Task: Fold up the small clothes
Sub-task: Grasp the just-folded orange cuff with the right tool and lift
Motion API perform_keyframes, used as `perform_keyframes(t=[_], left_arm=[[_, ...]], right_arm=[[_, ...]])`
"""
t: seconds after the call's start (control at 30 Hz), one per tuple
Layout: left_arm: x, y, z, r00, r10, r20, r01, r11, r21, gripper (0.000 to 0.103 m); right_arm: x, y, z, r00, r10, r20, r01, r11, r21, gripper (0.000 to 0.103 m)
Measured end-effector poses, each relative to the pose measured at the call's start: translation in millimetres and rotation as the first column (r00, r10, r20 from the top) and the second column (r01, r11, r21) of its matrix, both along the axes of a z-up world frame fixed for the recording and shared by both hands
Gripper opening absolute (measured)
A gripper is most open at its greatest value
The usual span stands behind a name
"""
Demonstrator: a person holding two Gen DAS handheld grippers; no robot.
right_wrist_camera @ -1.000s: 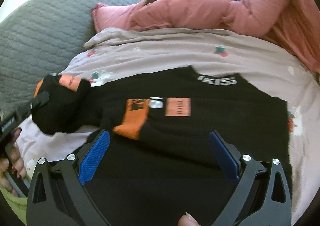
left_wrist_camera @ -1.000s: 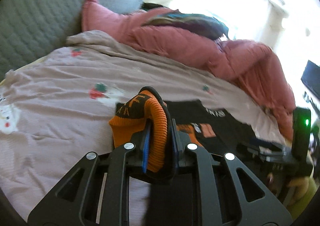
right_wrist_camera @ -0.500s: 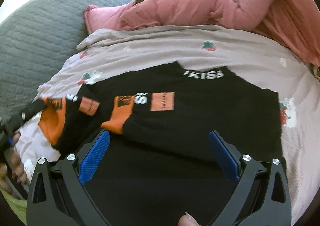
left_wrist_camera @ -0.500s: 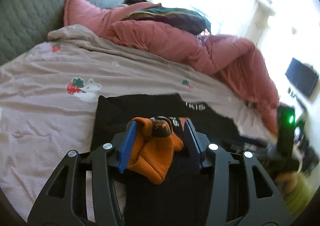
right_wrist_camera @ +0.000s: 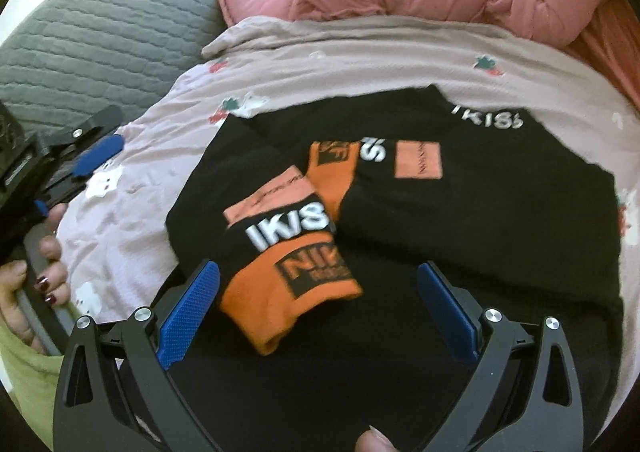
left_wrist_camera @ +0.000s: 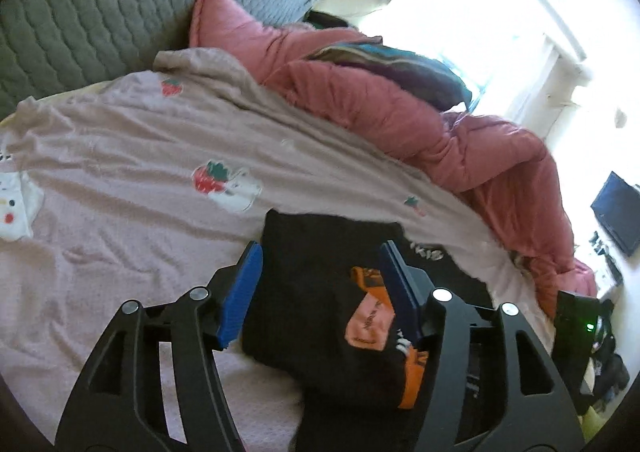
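Orange sleeve cuff [right_wrist_camera: 292, 284] now released, flat.

Bedroom: bed [left_wrist_camera: 120, 156], pink duvet [left_wrist_camera: 400, 108]

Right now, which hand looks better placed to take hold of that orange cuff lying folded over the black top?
Probably the right. The right gripper hangs open with the orange cuff between its fingers. The left gripper, jaws just opened and empty, sits at the black top's edge.
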State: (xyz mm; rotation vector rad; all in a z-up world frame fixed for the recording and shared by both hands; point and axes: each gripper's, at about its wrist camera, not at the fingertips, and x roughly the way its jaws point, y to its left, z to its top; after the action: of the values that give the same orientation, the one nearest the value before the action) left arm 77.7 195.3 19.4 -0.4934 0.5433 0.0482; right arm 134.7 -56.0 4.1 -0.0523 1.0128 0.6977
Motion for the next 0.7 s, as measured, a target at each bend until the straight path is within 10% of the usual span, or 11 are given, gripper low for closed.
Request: perform_keyframes(t=[0.43, 0.7], left_arm=[[4.6, -0.5, -13.2, 0.997, 0.022, -0.076, -0.019, 0.999, 0.042, 0.062], [6.0, 2.8, -15.4, 0.996, 0.033, -0.083, -0.031, 0.999, 0.031, 0.062]], right_arm=[[6.8, 17.1, -32.5, 0.989, -0.041, -0.139, 0.054, 0.994, 0.091, 0.094], [5.1, 21.9, -12.9, 0.999, 0.018, -0.043, -0.011, 0.987, 0.161, 0.017]])
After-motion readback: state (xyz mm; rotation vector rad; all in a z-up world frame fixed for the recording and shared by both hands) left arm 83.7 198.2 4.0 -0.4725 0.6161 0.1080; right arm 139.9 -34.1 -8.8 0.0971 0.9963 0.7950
